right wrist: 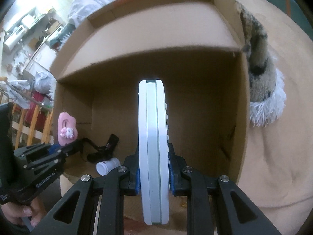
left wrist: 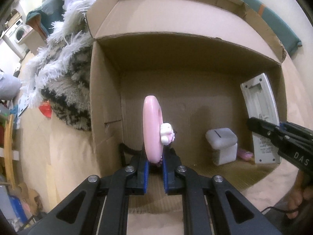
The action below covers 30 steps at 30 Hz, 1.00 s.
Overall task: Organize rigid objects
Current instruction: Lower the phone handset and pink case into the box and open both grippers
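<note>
My left gripper (left wrist: 154, 156) is shut on a pink ring-shaped toy (left wrist: 151, 129) with a small white bunny figure on it, held edge-on over the open cardboard box (left wrist: 187, 35). My right gripper (right wrist: 153, 156) is shut on a flat white remote-like device (right wrist: 153, 146) with side buttons, also over the box (right wrist: 148, 51). In the right wrist view, the left gripper (right wrist: 74, 143) and pink toy (right wrist: 67, 128) are at the box's left wall. In the left wrist view, the right gripper (left wrist: 254, 124) and white device (left wrist: 258, 121) are at its right wall.
On the box floor lie a small white container (left wrist: 222, 145) (right wrist: 107, 167), a black corded object (right wrist: 105, 148) and something pink (left wrist: 244, 154). A shaggy white and spotted blanket (left wrist: 64, 90) (right wrist: 262, 74) presses against one box side. A tan sheet (right wrist: 273, 156) surrounds the box.
</note>
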Tool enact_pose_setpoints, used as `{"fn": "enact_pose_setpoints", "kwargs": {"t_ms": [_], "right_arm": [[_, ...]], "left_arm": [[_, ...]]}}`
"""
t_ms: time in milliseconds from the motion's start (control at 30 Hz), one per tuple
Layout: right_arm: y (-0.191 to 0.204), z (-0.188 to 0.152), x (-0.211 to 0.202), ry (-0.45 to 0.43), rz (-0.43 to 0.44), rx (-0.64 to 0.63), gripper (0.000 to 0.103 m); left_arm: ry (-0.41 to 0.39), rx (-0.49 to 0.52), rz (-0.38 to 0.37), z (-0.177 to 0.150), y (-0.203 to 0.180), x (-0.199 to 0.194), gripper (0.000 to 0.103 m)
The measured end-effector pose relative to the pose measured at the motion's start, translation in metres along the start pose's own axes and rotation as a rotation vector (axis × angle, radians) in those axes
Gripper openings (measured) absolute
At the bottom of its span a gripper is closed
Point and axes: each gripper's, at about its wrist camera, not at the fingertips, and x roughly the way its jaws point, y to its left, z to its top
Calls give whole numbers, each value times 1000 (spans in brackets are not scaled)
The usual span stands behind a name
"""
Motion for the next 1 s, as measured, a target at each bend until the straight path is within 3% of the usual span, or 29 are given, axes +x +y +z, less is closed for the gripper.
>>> {"fn": "enact_pose_setpoints", "kwargs": {"t_ms": [567, 933, 1000], "right_arm": [[4, -1, 25, 18, -85, -11, 23], [-2, 1, 11, -27, -31, 19, 23], [1, 1, 8, -38, -11, 7, 26]], "left_arm": [[-2, -11, 4, -8, 1, 25, 11], [-8, -24, 7, -10, 2, 26, 12], [-12, -22, -1, -10, 2, 25, 18]]}}
